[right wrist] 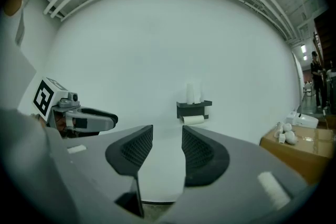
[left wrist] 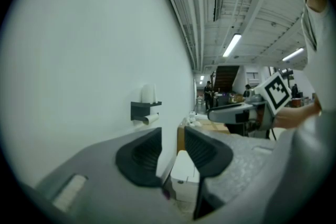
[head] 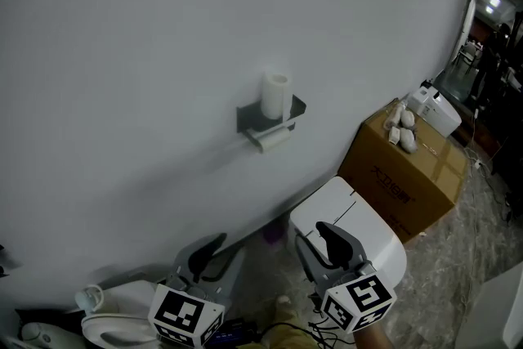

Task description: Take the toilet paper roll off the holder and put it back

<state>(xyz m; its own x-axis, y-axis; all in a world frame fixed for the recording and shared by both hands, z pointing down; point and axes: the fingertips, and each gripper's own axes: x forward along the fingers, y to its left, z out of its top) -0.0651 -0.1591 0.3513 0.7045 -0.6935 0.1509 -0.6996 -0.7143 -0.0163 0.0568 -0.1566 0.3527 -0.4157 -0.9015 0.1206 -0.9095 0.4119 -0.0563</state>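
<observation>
1. Left gripper (left wrist: 172,138) — my jaws stand a narrow gap apart with nothing between them, low and well short of the wall (head: 122,45).
2. Holder (head: 248,118) — a dark bracket fixed to the wall, well apart from both my tools. The toilet paper roll (head: 273,138) hangs crosswise under its shelf, and a spare roll (head: 276,96) stands upright on top.
3. Handling, as I judge it: the hanging roll is light and soft. Its outer sheets would crush or unwind easily, and only the core is stiff. I would grip it gently across the middle, then slide it sideways off its bar. I cannot tell which end is free.
4. Right gripper (right wrist: 167,136) — my jaws are moderately apart and empty, above the white toilet tank (head: 359,217).
</observation>
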